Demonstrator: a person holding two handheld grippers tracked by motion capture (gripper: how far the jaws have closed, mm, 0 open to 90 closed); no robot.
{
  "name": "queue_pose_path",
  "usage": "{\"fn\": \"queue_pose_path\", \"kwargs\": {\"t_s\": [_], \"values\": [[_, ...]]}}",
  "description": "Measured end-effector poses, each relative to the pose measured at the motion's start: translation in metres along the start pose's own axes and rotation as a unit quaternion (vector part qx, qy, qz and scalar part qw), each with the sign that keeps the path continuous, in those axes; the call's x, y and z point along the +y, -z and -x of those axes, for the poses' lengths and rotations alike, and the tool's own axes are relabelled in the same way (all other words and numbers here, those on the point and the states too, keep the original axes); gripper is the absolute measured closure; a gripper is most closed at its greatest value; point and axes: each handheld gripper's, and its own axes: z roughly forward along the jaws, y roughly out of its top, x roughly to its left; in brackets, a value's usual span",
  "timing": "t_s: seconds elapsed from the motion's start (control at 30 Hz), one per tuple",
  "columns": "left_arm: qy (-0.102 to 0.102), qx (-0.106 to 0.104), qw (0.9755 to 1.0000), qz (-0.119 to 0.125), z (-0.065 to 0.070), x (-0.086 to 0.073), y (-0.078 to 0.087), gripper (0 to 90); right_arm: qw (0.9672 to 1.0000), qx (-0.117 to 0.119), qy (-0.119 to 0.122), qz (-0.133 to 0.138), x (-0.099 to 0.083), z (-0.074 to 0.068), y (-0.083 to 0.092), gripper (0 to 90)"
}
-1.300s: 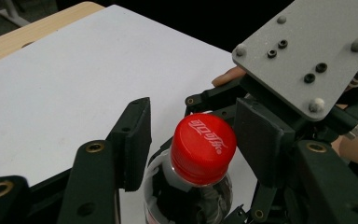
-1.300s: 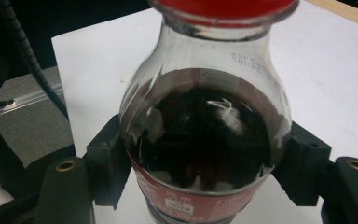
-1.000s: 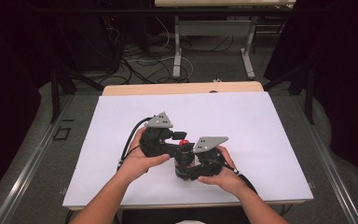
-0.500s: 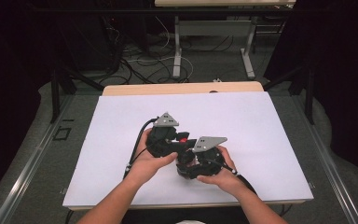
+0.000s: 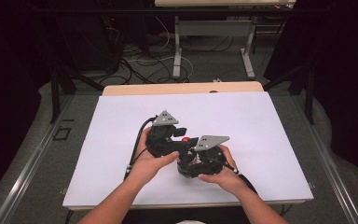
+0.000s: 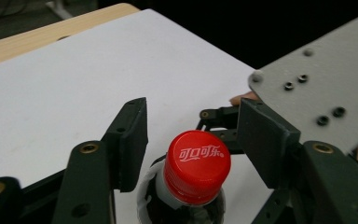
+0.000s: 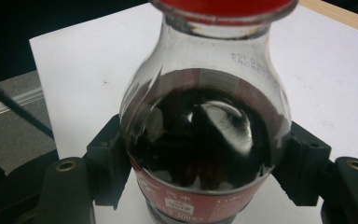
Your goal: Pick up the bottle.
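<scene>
On the white-topped desk (image 5: pixel 121 140), two hands hold black tools close together near the front edge. The left hand (image 5: pixel 148 163) grips the left tool (image 5: pixel 165 137), the right hand (image 5: pixel 221 172) the right tool (image 5: pixel 200 158); each carries a grey three-cornered plate. A small red cap (image 5: pixel 185 139) shows between them. Cables lie on the floor (image 5: pixel 214 60) beyond the desk

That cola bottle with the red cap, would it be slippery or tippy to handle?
The bottle looks smooth, glossy and rounded, so probably somewhat slippery between the right gripper's pads. Dark liquid fills it up to the shoulder, so it's likely heavyish. The red cap is narrow and ridged, probably easier for the left gripper to grip.
</scene>
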Motion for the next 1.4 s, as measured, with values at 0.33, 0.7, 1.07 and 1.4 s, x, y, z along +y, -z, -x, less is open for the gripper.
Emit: {"fn": "queue_pose_path", "kwargs": {"t_s": [0.33, 0.7, 1.07, 1.4], "values": [[-0.054, -0.053, 0.997, -0.017, -0.016, -0.005, 0.006, 45.3, 0.9998, 0.02, 0.009, 0.004, 0.001, -0.001, 0.001, 30.1], [-0.059, -0.079, 0.9947, -0.028, -0.016, -0.006, -0.002, 58.3, 0.9994, 0.03, 0.018, -0.003, 0.001, -0.003, -0.002, 30.1], [0.008, 0.027, 0.9996, -0.005, 0.002, -0.007, -0.007, 61.4, 1.0, -0.004, 0.002, -0.003, 0.001, -0.003, -0.002, 30.1], [0.034, 0.052, 0.9979, 0.018, 0.007, -0.006, -0.008, 55.9, 0.9999, -0.008, -0.008, -0.005, 0.0, -0.001, 0.0, 30.1]]}}
